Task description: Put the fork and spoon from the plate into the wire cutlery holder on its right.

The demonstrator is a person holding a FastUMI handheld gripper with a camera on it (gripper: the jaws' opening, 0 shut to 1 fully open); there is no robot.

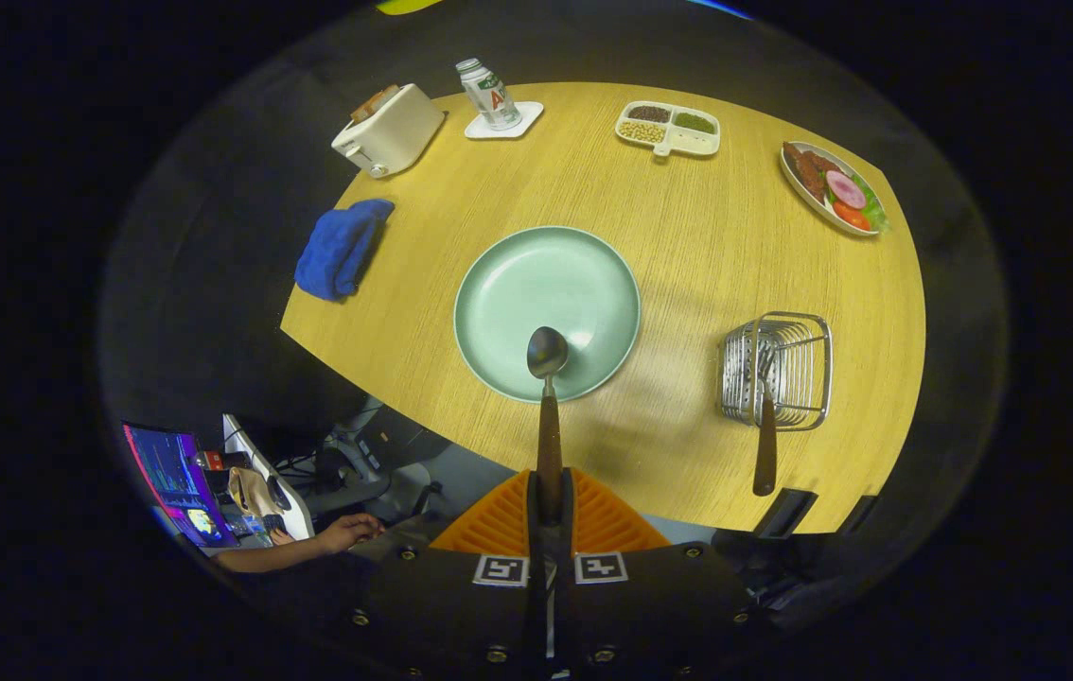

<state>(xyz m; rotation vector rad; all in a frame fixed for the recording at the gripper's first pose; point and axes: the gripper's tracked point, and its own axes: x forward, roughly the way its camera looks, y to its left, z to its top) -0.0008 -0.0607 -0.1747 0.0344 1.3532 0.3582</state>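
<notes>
The claw [550, 506] is closed on one spoon [547, 397], both fingers pressing on its brown handle. The spoon points straight ahead, its metal bowl over the near rim of one green plate [584, 274] on the round wooden worktop [688, 236]. Whether the bowl touches the plate cannot be told. Nothing else lies on the plate.

To the right of the plate, well apart from it, stands one wire holder [782, 364]. One fork [765, 435] is in it, tines down inside the wires, its brown handle sticking out over the near side toward the worktop's edge.

Further things, one of each, sit around the far part of the worktop. A blue cloth [340, 248] lies crumpled at the left edge, partly hanging over. Beyond it is a white toaster [390, 130] with bread in the slot. Beside that a bottle [487, 93] stands upright on a white coaster [510, 125]. Further right is a white divided tray [669, 130] with four compartments, three holding grains or seeds of different colours, the fourth looking bare. At the far right is an oval dish [830, 187] of meat slices, tomato and lettuce.

Below the worktop's left edge a person's hand [347, 532] rests near a desk with one lit screen [179, 484].
</notes>
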